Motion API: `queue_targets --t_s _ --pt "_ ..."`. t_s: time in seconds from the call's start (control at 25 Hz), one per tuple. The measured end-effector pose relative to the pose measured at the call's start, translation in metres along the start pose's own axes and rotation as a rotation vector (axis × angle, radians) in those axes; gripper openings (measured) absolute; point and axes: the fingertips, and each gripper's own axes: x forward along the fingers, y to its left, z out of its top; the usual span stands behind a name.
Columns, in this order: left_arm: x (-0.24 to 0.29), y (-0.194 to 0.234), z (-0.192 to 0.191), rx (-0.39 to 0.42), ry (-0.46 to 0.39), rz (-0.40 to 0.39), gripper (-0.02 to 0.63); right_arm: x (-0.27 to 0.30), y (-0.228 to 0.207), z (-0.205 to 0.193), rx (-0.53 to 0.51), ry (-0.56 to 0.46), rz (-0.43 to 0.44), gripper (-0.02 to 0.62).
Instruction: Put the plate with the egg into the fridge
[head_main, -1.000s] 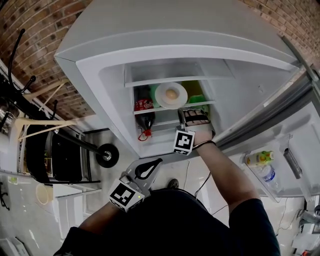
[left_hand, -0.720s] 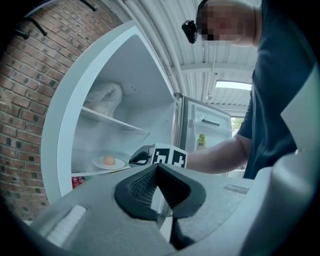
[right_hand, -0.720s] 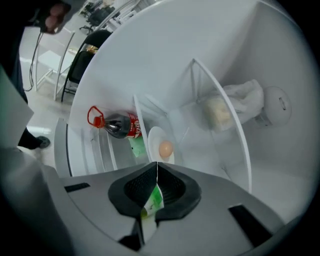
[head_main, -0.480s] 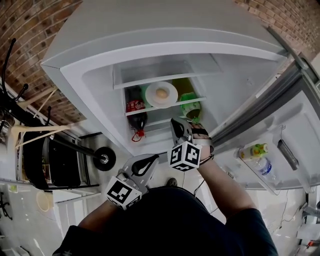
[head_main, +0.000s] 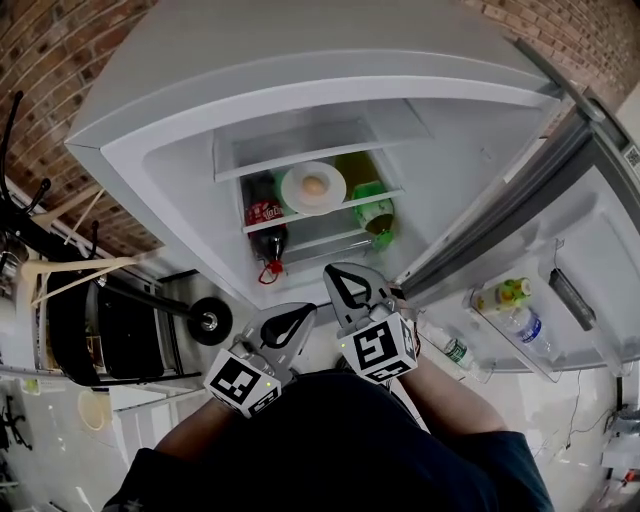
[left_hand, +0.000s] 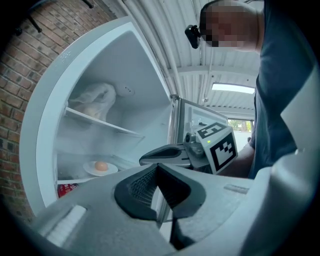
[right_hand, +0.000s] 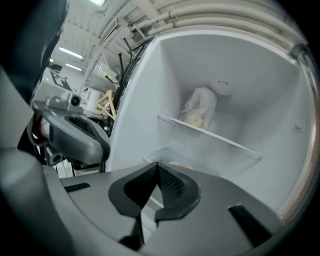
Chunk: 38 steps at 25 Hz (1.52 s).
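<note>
Right gripper (head_main: 336, 270), head view: my jaws together, empty, outside the open white fridge (head_main: 160, 150); the round white plate (head_main: 293, 198) with the brown egg (head_main: 314, 185) sits on its shelf (head_main: 340, 206). Left gripper view: my left gripper (left_hand: 157, 169) is closed on nothing. Right gripper view: jaws meet, empty.

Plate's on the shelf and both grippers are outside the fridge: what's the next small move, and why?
Probably reach the right gripper to the open door and push it shut. The plate with the egg sits on the fridge shelf, and that gripper and the left gripper are shut and empty.
</note>
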Motion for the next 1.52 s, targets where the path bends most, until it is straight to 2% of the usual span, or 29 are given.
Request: queue_targets --t_s 0.16,0.4,0.64,1.52 --pt "-0.001 -0.001 0.002 0.016 -0.008 -0.009 0.005 -0.015 0.008 0.01 0.131 -0.086 0.036 0.009" --pt "-0.001 -0.004 0.008 0.025 -0.02 -0.012 0.005 -0.03 0.017 0.017 0.198 -0.211 0.08 0.009" --pt "-0.002 -0.005 0.009 0.002 -0.014 -0.003 0.005 -0.031 0.024 0.003 0.388 -0.221 0.122 0.009" --pt "-0.001 -0.007 0.01 0.001 -0.019 0.002 0.005 -0.031 0.024 0.004 0.372 -0.224 0.157 0.009"
